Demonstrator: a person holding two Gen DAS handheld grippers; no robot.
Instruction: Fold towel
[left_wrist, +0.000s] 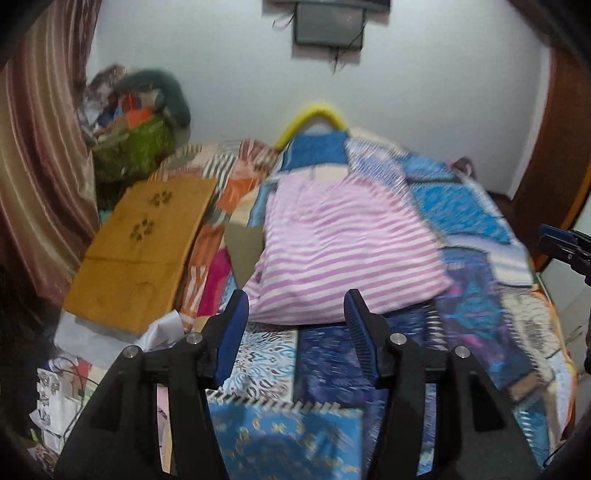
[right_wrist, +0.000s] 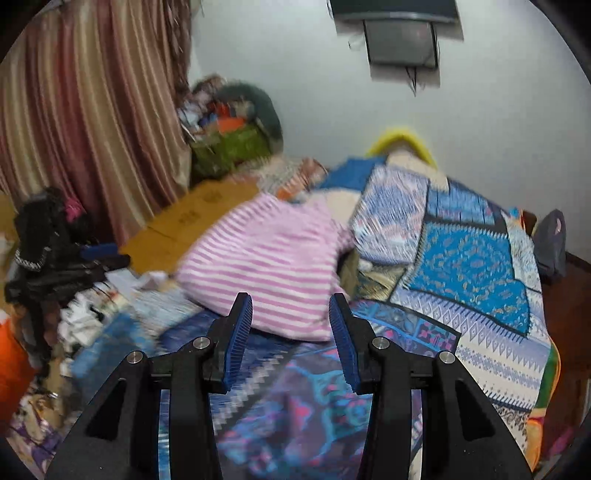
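A pink and white striped towel (left_wrist: 343, 243) lies in a loose, partly doubled heap on a bed with a blue patchwork cover (left_wrist: 465, 218). My left gripper (left_wrist: 297, 314) hovers open just before the towel's near edge, nothing between its blue pads. The right gripper's tip (left_wrist: 565, 247) shows at the far right of the left wrist view, off the bed's edge. In the right wrist view the same towel (right_wrist: 266, 266) lies ahead, and my right gripper (right_wrist: 290, 317) stands open over its near edge, holding nothing. The left gripper (right_wrist: 62, 258) appears dark and blurred at the left.
A yellow-brown board (left_wrist: 144, 251) with paw prints lies left of the towel. Papers and clutter (left_wrist: 74, 369) pile at the bed's left side, beside a striped curtain (left_wrist: 40, 166). A green bag (left_wrist: 136, 144) sits in the far corner. A brown door (left_wrist: 554, 147) stands right.
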